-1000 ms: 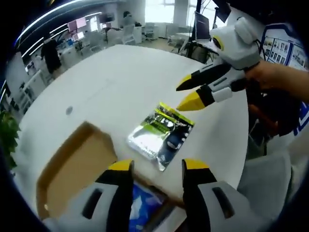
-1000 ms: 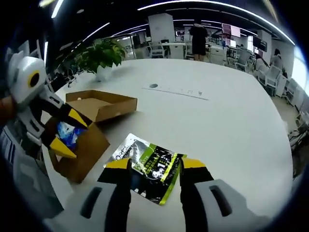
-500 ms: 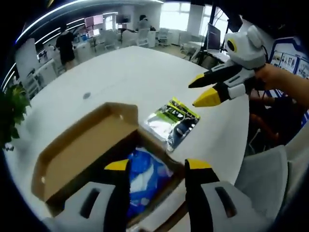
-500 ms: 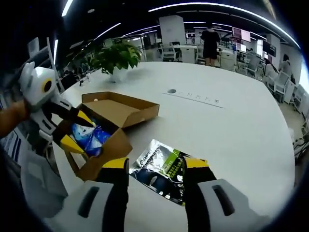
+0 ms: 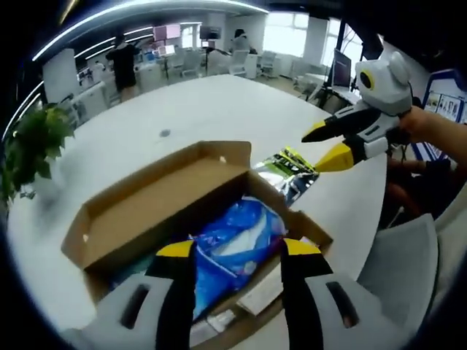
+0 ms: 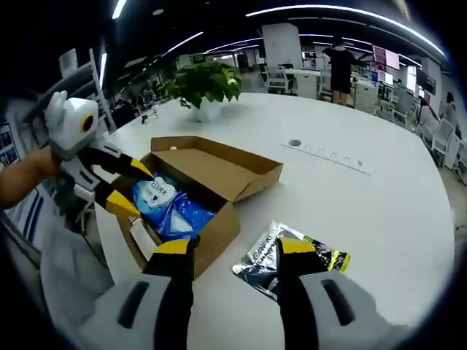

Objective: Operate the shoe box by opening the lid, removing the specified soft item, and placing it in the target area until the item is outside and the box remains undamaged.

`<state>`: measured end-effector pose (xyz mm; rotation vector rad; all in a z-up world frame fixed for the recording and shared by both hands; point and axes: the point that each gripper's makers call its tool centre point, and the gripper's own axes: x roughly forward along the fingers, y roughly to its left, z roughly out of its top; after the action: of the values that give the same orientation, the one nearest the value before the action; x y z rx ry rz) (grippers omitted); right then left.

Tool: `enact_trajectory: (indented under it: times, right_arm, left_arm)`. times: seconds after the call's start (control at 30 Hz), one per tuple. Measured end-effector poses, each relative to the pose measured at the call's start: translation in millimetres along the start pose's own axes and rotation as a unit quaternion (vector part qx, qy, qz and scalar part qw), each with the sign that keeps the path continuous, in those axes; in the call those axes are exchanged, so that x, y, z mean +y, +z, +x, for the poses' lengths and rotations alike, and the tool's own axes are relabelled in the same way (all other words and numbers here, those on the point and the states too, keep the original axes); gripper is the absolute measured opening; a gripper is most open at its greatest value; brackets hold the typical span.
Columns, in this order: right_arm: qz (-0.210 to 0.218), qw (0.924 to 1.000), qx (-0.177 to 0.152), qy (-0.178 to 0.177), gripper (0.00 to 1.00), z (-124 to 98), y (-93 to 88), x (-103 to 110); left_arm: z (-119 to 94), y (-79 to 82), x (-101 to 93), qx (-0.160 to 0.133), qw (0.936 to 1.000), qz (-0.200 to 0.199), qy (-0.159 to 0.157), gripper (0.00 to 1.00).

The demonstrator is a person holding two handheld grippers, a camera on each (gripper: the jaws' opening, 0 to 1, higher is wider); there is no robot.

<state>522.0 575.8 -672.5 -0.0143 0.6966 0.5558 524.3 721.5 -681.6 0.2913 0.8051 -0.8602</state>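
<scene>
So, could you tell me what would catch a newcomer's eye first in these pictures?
The open cardboard box in the middle of the white table, lid folded back, with a bright blue soft pack lying inside. Beside the box on the table lies a shiny green and black packet. The left gripper hovers open at the box's near end, and the right gripper hangs open above the packet.

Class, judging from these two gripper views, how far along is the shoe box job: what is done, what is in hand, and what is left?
Done: the shoe box lid is open, and a green-and-silver packet lies on the table beside it.

In hand: nothing is gripped; the left gripper hovers open over the blue soft pack in the box, and the right gripper is open.

Left: lifting that blue pack out, if required.
</scene>
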Motion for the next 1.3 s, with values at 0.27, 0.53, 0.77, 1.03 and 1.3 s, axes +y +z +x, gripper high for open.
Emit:
enact_trajectory:
  times: [0.27,0.53,0.77,1.03,1.3]
  right_arm:
    - [-0.012,0.9995,0.005,0.027,0.42,15.0,3.5,28.4]
    - [-0.023,0.9984,0.014,0.049,0.41,28.8,4.6,50.8]
    - [-0.034,0.9969,0.022,0.067,0.4,43.3,5.3,69.5]
    - [-0.039,0.9951,0.025,0.087,0.38,59.0,8.0,87.3]
    - [-0.037,0.9936,0.033,0.102,0.35,77.3,5.8,100.6]
  left_arm:
    - [-16.2,-19.2,21.0,-0.002,0.9994,-0.021,0.027,0.44]
    - [-27.6,-38.1,39.9,-0.004,0.9977,-0.036,0.057,0.43]
    - [-41.4,-50.8,56.1,-0.012,0.9951,-0.055,0.082,0.42]
    - [-59.3,-66.9,76.5,-0.011,0.9913,-0.072,0.109,0.4]
    - [-76.4,-89.2,96.1,-0.005,0.986,-0.094,0.137,0.38]
